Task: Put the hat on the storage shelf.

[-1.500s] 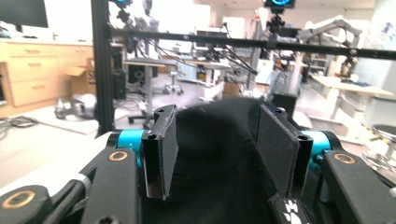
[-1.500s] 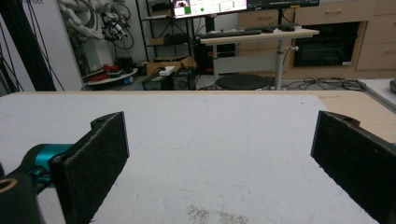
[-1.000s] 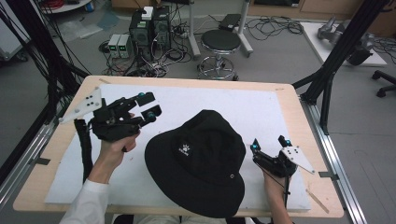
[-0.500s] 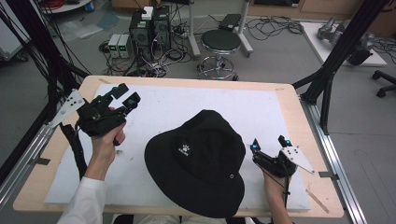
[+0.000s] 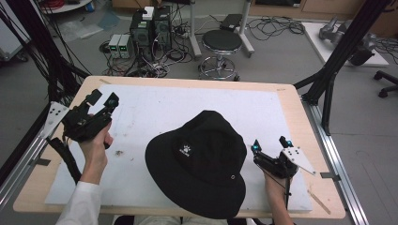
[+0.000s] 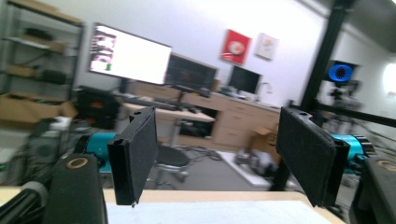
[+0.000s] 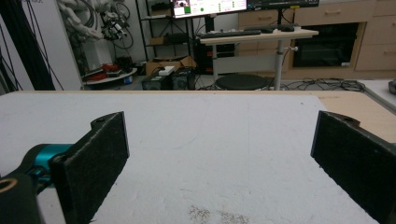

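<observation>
Bucket hat [image 5: 199,164], black, sits crown-up on the white mat [image 5: 187,108] covering the counter [image 5: 291,93], between the two sets of fingers: just left of the right gripper [image 5: 270,147] fingertips, well apart to the right of the left gripper [image 5: 104,99]. Small white logo on the crown, metal eyelet low on the side facing the right fingers.

Handling, my read: soft fabric, light, floppy brim, crown will dent under a pinch. Not fragile, not slippery; the felt-like pads should bite cloth fine. Best hold looks like the brim edge nearest each set of fingers, pinched flat, one side each so it doesn't sag or fold. Grabbing the crown top would likely just crumple it.

Left gripper fingers [image 6: 135,154] spread wide, nothing between them, have just been opening; pointing off past the far counter edge toward the room. Right gripper fingers [image 7: 93,158] also spread wide and empty, low over bare mat, brim edge beside them in the high view.

Smallest: crumb-like speck [image 5: 118,152] on the mat near the left hand [image 5: 96,150].
</observation>
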Tool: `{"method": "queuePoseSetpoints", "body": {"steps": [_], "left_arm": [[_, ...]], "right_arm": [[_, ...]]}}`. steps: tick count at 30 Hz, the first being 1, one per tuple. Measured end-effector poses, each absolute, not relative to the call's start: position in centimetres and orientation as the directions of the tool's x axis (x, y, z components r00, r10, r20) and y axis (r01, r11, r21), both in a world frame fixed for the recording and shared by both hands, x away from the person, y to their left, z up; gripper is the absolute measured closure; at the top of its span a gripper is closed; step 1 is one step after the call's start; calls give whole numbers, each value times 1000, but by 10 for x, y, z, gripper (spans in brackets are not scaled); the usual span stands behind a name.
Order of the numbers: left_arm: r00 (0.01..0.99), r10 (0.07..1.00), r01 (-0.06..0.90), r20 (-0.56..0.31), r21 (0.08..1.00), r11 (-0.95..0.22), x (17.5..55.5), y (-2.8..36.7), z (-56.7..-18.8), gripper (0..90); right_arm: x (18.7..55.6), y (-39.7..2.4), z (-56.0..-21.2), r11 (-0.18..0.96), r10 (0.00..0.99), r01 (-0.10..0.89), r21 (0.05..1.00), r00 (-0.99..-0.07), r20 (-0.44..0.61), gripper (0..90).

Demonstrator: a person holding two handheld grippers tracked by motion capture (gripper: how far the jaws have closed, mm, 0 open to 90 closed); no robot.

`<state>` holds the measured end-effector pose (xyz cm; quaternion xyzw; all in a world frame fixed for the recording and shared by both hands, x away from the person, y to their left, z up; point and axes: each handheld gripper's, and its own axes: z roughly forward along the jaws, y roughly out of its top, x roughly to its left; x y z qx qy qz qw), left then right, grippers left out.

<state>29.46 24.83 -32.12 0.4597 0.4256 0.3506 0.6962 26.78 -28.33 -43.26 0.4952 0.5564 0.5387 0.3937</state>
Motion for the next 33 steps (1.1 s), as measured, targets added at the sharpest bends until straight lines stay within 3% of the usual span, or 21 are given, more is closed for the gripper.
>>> {"method": "queuePoseSetpoints", "body": {"steps": [10, 16, 33], "left_arm": [[261, 915, -55, -307, 942, 332, 288, 273, -347, 280], [203, 943, -33, -263, 961, 274, 287, 280, -361, 269], [171, 971, 50, -169, 985, 163, 284, 281, -402, 232]], "right_arm": [[267, -282, -432, -70, 976, 130, 989, -197, 95, 33], [267, -282, -432, -69, 976, 129, 989, -197, 94, 33], [267, -282, -433, -65, 977, 128, 990, -195, 89, 33]]}}
